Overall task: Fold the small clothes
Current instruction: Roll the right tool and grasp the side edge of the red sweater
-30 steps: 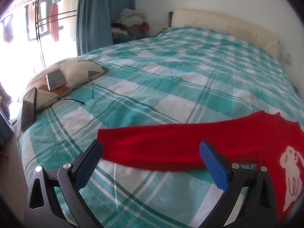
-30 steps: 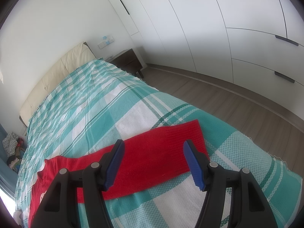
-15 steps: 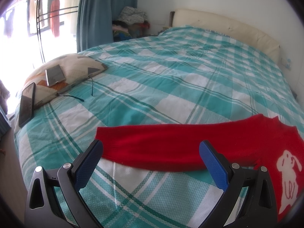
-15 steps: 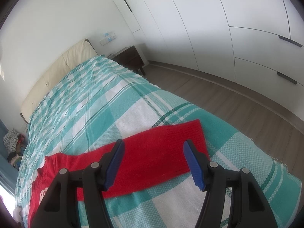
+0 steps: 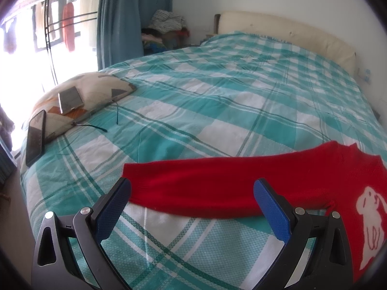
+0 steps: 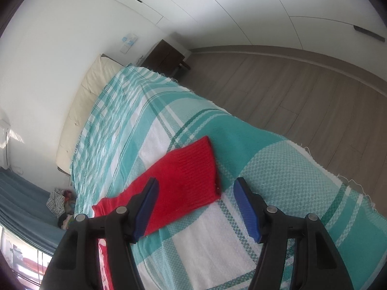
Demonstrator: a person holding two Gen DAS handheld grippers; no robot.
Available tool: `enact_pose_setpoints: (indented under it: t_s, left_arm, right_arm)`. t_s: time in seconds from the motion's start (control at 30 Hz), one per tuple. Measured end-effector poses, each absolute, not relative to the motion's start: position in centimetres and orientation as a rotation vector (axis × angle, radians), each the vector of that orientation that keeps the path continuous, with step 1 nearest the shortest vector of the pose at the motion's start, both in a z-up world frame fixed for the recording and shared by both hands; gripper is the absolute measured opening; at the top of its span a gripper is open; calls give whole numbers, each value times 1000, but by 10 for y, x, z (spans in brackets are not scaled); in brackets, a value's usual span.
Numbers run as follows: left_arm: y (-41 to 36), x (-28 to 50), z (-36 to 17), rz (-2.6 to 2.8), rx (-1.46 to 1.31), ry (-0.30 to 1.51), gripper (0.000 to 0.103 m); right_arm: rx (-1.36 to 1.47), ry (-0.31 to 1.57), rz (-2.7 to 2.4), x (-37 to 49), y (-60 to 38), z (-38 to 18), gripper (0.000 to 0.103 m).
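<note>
A small red sweater (image 5: pixel 241 181) with a white rabbit on its chest lies flat on the teal checked bedspread (image 5: pixel 217 101), both sleeves stretched out sideways. My left gripper (image 5: pixel 192 187) hovers open just above the near edge of one sleeve, nothing pinched between its blue pads. In the right wrist view the other sleeve's ribbed cuff (image 6: pixel 193 169) lies between the blue pads of my right gripper (image 6: pixel 196 186). That gripper is open and tilted, its left pad over the sleeve and its right pad over bare bedspread (image 6: pixel 278 181).
A patterned pillow (image 5: pixel 72 104) at the bed's left edge carries two phones (image 5: pixel 70 99) and a cable. Curtain and a heap of clothes (image 5: pixel 167 24) stand in the far corner. Right of the bed lie the wooden floor (image 6: pixel 290 84), a dark nightstand (image 6: pixel 164 58) and white wardrobes.
The right gripper has rolled and shifted toward the sleeve's cuff, coming lower over it. The left gripper has stayed over its sleeve. Both stay open.
</note>
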State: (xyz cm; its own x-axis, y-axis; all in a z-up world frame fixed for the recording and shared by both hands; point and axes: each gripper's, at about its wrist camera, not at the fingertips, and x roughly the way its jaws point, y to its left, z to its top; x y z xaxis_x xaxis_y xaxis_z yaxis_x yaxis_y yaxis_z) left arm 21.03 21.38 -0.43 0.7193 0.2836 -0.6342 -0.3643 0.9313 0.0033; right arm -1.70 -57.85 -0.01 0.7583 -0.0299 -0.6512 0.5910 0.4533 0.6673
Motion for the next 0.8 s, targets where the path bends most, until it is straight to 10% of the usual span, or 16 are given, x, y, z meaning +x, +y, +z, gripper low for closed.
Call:
enact_pose_setpoints:
  t_s: [0.23, 0.4, 0.8]
  left_arm:
    - [213, 209, -5, 373, -106, 685, 102]
    - [214, 209, -6, 376, -113, 693, 102]
    - [220, 208, 1, 350, -146, 669, 102]
  right_arm:
    - [1069, 676, -308, 12, -595, -25, 52]
    - [1064, 717, -329, 17, -600, -30, 5]
    - [597, 572, -46, 136, -440, 167, 5]
